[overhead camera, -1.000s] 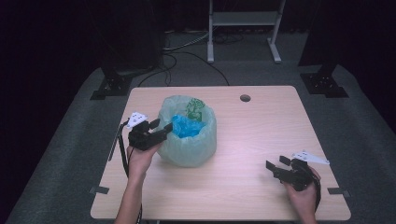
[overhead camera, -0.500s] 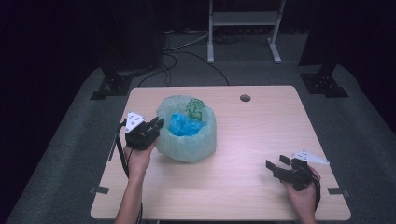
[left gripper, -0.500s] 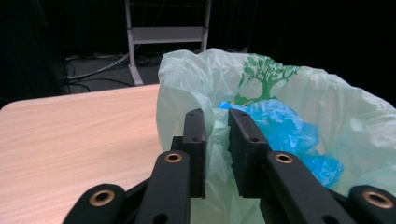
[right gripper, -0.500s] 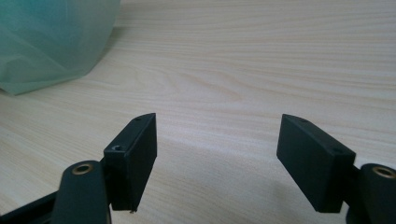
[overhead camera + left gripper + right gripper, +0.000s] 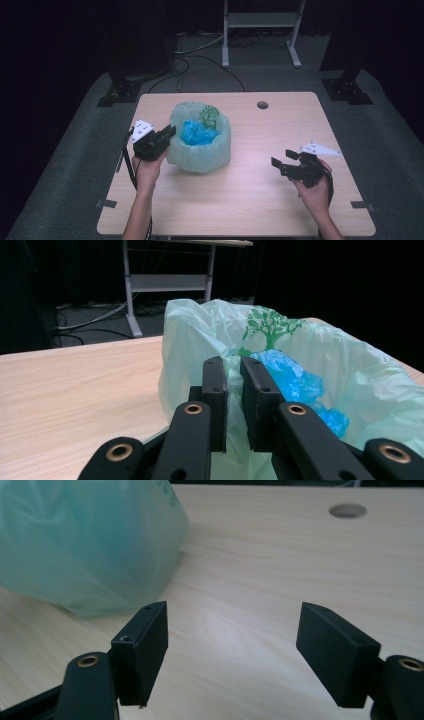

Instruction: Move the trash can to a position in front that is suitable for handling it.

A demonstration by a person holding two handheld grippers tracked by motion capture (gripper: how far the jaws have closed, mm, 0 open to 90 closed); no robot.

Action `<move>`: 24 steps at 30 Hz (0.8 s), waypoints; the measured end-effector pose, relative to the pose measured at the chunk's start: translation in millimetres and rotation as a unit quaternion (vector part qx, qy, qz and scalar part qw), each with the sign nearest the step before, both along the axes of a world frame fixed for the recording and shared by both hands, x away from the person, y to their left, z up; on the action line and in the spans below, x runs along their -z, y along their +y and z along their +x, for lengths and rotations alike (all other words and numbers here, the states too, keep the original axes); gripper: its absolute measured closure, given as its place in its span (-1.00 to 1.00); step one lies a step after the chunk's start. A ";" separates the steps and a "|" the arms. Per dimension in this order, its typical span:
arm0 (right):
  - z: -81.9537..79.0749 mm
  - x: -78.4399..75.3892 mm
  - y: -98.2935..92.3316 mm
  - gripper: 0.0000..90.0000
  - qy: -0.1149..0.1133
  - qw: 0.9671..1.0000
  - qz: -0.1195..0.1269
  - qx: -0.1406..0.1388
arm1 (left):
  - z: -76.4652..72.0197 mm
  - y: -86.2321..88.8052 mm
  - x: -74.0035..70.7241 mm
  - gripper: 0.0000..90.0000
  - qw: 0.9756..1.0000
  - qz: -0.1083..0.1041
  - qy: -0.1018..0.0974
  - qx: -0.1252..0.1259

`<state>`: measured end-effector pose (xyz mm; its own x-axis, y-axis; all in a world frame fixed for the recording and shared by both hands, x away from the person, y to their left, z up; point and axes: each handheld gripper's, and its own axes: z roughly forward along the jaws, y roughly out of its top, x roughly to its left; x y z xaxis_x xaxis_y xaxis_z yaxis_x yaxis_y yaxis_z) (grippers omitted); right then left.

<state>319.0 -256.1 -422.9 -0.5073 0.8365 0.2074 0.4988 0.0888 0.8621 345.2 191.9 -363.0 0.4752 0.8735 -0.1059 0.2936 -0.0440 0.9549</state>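
Note:
A pale green plastic bag [image 5: 200, 152] with a green tree print stands open on the wooden table [image 5: 280, 125], with crumpled blue plastic [image 5: 197, 134] inside. My left gripper [image 5: 170, 134] is at the bag's left rim. In the left gripper view its jaws [image 5: 234, 365] have just been closing and are now shut, with the thin film of the bag's rim [image 5: 200, 330] pinched between them and the blue plastic [image 5: 295, 382] behind. My right gripper [image 5: 282, 161] hovers open over the table's right front. Nothing is between its jaws [image 5: 240, 630], and the bag [image 5: 85, 545] lies off to their left.
A round cable hole [image 5: 262, 105] sits near the table's far edge, also seen in the right gripper view as the hole [image 5: 347, 511]. Bare wood lies between the bag and the right gripper. Stand legs and cables are on the floor beyond the table.
The left gripper's jaws have come together on the bag's left rim. The right gripper has lifted a little and shifted toward the bag.

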 end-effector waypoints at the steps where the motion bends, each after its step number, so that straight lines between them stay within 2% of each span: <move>1: 3.2 -4.3 5.1 -0.37 -0.003 1.000 -0.004 -0.007 | 0.1 0.3 0.1 0.81 1.000 -0.002 0.001 0.001; 3: 8.6 -10.8 14.1 -0.37 -0.005 1.000 -0.013 -0.018 | 0.4 1.8 0.6 0.81 1.000 -0.009 0.004 0.004; 9: 22.3 -26.2 36.7 -0.37 -0.014 0.999 -0.009 -0.037 | 0.5 2.9 0.9 0.81 1.000 -0.013 0.005 0.006; 15: 41.7 -43.9 62.7 -0.37 -0.013 0.998 0.031 -0.055 | 1.8 6.3 1.5 0.80 0.999 -0.030 0.010 0.019; 19: 56.5 -51.8 80.5 -0.37 0.003 0.996 0.055 -0.064 | 1.8 7.4 0.8 0.80 0.999 -0.036 0.009 0.023; 24: 68.5 -58.7 101.2 -0.37 0.007 0.996 0.056 -0.075 | 1.9 8.3 0.1 0.80 0.999 -0.044 0.009 0.031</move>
